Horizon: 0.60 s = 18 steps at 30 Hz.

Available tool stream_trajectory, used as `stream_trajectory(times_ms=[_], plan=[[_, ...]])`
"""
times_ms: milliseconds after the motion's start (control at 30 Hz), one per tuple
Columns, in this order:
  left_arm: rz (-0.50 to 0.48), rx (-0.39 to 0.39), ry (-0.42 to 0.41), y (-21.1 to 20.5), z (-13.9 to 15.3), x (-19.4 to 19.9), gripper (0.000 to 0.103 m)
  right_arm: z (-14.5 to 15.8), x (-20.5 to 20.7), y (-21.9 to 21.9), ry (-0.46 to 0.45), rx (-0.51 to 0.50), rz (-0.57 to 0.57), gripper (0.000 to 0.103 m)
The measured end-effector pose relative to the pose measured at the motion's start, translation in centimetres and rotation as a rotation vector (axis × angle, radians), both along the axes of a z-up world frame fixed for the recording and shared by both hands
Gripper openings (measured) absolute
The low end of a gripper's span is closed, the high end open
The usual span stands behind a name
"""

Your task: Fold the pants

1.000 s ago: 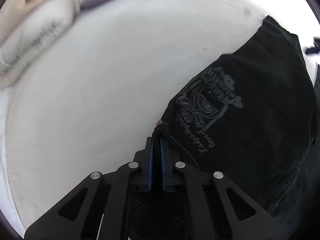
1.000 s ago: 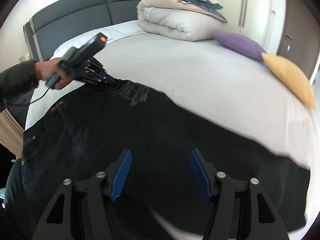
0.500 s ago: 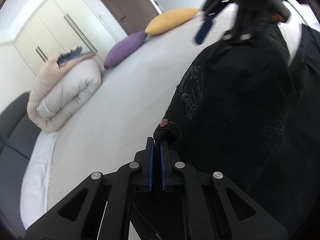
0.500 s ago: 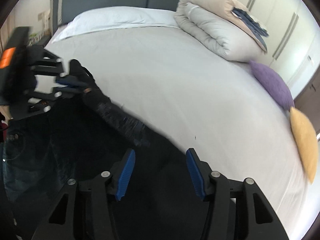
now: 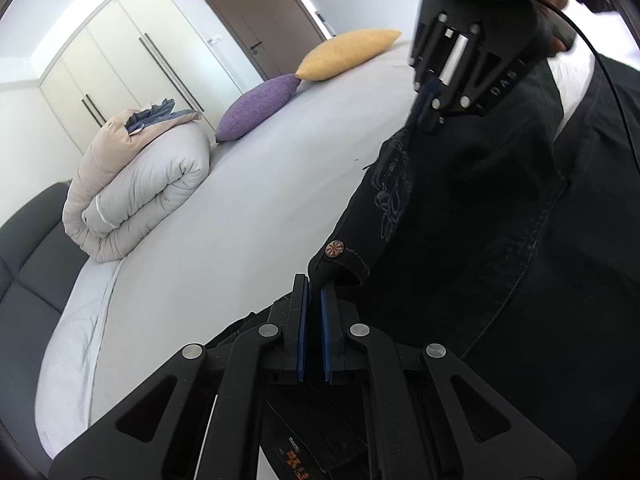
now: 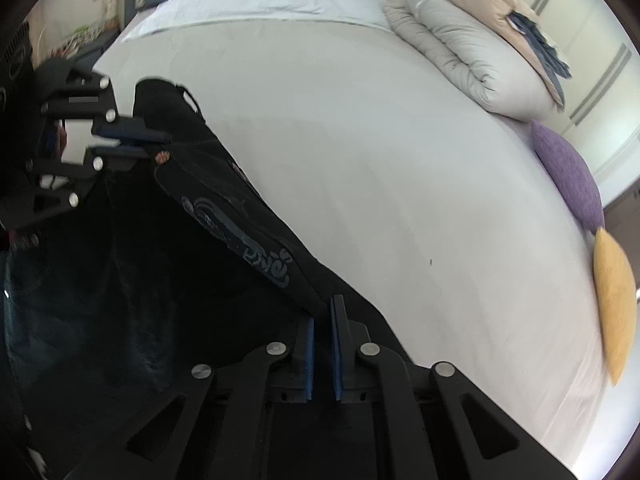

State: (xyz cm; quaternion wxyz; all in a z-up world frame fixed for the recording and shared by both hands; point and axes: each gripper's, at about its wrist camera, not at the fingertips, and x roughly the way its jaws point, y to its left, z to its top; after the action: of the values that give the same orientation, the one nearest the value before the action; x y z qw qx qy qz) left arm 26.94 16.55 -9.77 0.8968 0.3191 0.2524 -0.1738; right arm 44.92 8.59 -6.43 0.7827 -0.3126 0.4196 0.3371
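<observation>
On the bed (image 5: pixel 248 208), both claws pinch the black pants (image 5: pixel 500 240).

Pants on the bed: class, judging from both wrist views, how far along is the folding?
Done: both grippers have a hold. The left gripper is shut on the pants near a button; the right gripper, whose jaws have just been closing, pinches their edge. In hand: the fabric is lifted off the bed. Left: no finished fold shows.

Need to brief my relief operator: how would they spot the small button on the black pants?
On the grey-sheeted bed, find the black denim pants along the near edge. At the corner pinched by the left gripper is a flap bearing a round coppery button. Its orange star pattern sets it apart from the pale grey printed design nearby.
</observation>
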Motion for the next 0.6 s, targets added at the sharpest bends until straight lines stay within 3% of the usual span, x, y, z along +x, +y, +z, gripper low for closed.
stream_trajectory(times_ms=[300, 467, 600], plan=[[0.026, -0.087, 0.024, 1.3, 2.7, -4.2, 0.004, 0.2, -5.4, 1.6, 0.11, 0.215, -0.048, 0.007], [0.011, -0.066, 0.042, 1.0, 2.4, -9.3, 0.004, -1.2, -9.5, 3.0, 0.108, 0.136, 0.04, 0.007], [-0.036, -0.022, 0.068, 0.6, 1.0, -13.4, 0.003, -2.0, -13.5, 3.0, 0.033, -0.003, 0.129, 0.006]])
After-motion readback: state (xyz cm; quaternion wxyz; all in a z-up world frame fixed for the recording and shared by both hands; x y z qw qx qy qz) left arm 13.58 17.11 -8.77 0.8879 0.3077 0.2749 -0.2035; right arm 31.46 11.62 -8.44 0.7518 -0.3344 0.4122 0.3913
